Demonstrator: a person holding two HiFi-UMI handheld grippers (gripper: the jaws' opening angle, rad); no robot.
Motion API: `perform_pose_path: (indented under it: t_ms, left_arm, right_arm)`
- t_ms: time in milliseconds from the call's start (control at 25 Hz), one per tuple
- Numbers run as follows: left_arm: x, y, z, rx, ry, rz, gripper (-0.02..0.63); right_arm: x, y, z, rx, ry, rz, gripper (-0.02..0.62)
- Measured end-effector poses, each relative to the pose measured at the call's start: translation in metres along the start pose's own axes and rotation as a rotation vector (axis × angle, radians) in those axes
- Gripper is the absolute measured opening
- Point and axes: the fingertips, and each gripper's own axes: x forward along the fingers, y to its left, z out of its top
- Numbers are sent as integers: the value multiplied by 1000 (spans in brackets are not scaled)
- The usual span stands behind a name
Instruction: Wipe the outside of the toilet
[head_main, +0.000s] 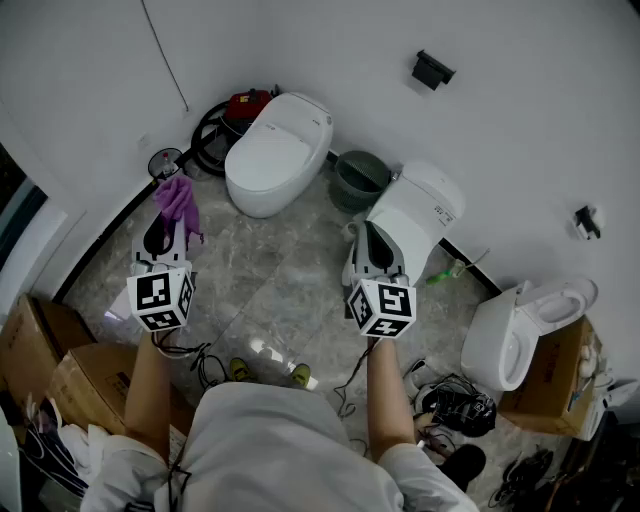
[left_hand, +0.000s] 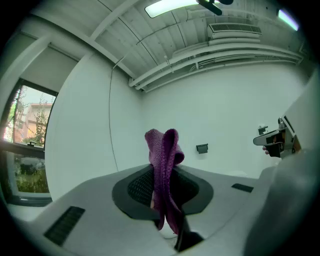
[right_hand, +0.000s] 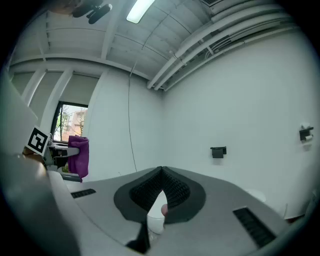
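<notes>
Three white toilets stand along the curved wall: one with its lid down (head_main: 272, 155) at the back, a second (head_main: 425, 205) just beyond my right gripper, and a third with its seat up (head_main: 525, 320) at the right. My left gripper (head_main: 166, 218) (left_hand: 161, 182) is shut on a purple cloth (head_main: 178, 198) (left_hand: 163, 150), which sticks up past the jaw tips. It is held in the air left of the back toilet and touches nothing. My right gripper (head_main: 372, 238) (right_hand: 161, 172) hangs in front of the second toilet, its jaws meeting at the tips and holding nothing.
A green bin (head_main: 358, 178) sits between the first two toilets. A red device with a black hose (head_main: 240, 108) is behind the back toilet. Cardboard boxes (head_main: 50, 360) stand at the left and another (head_main: 560, 385) at the right. Cables (head_main: 455, 405) lie on the floor by my feet.
</notes>
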Motion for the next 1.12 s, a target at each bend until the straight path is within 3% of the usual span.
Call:
perform_pose_path:
  t_ms: [640, 960, 1120]
  left_arm:
    - [-4, 24, -11, -15, 9, -1, 81]
    - [-9, 57, -34, -46, 20, -16, 81]
    - [1, 73, -50, -55, 47, -10, 81]
  right_arm:
    - [8, 25, 1, 0, -9, -5, 6]
    - [15, 72, -10, -40, 23, 41, 8]
    - [29, 74, -18, -51, 51, 37, 8]
